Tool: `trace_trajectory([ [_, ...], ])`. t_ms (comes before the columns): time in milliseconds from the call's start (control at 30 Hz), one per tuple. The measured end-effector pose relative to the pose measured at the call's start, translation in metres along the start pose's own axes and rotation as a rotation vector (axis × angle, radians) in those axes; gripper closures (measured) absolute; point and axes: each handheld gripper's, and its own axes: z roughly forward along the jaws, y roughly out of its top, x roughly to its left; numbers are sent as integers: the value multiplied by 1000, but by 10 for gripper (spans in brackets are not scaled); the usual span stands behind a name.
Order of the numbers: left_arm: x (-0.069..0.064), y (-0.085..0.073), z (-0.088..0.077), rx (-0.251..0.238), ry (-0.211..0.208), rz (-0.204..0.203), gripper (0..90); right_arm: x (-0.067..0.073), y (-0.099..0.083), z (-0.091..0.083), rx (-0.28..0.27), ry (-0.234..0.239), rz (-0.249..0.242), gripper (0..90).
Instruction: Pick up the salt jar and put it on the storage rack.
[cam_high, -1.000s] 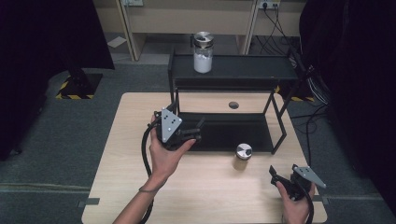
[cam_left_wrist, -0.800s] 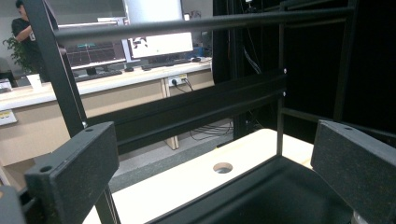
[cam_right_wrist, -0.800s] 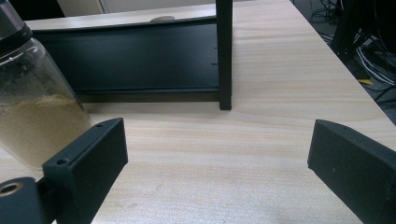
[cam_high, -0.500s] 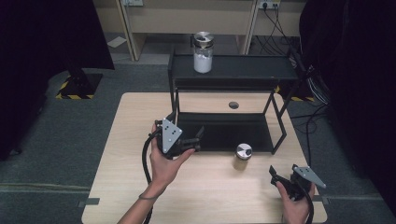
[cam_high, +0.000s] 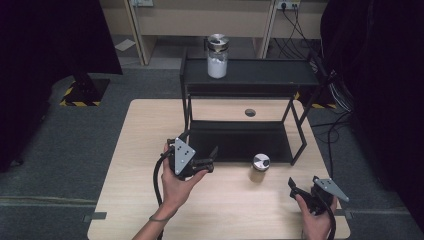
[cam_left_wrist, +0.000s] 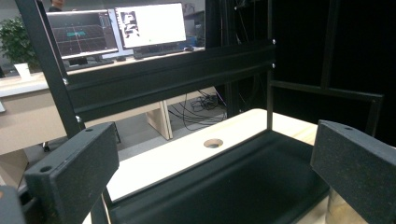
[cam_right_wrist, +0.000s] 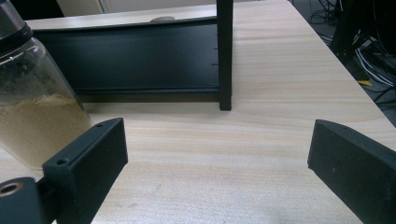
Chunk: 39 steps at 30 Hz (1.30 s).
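Drawing back toward the person over the last second, the left gripper (cam_high: 210, 161) now sits at the front edge of the black metal two-tier shelf rack (cam_high: 250, 80), its jaws spread wide and holding nothing. In the left gripper view the jaws frame the rack's dark lower tray (cam_left_wrist: 243, 186) with open room between them. The small clear jar of tan powder with a silver lid (cam_high: 259, 167) stands on the pale wooden table (cam_high: 130, 200) just in front of the tray's front edge, between the two grippers and touched by neither. The right gripper (cam_high: 295, 189) has kept its place near the table's front right corner, jaws wide apart and empty, with bare wood ahead of it. In the right gripper view the jar (cam_right_wrist: 32, 107) stands beside the left jaw. A taller glass jar of white powder (cam_high: 217, 56) stands on the rack's top shelf.
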Motion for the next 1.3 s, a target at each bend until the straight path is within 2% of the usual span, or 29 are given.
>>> trace_trajectory([
  [500, -7, -30, -5, 37, -13, -24, 1, 1, 0, 0, 0, -1, -5, 49],
  [1000, -13, -64, -13, 115, -29, -61, 1, 1, 0, 0, 1, -2, -10, 49],
  [1300, -13, -78, -16, 146, -28, -90, 1, 1, 0, 0, 0, -2, -12, 49],
])
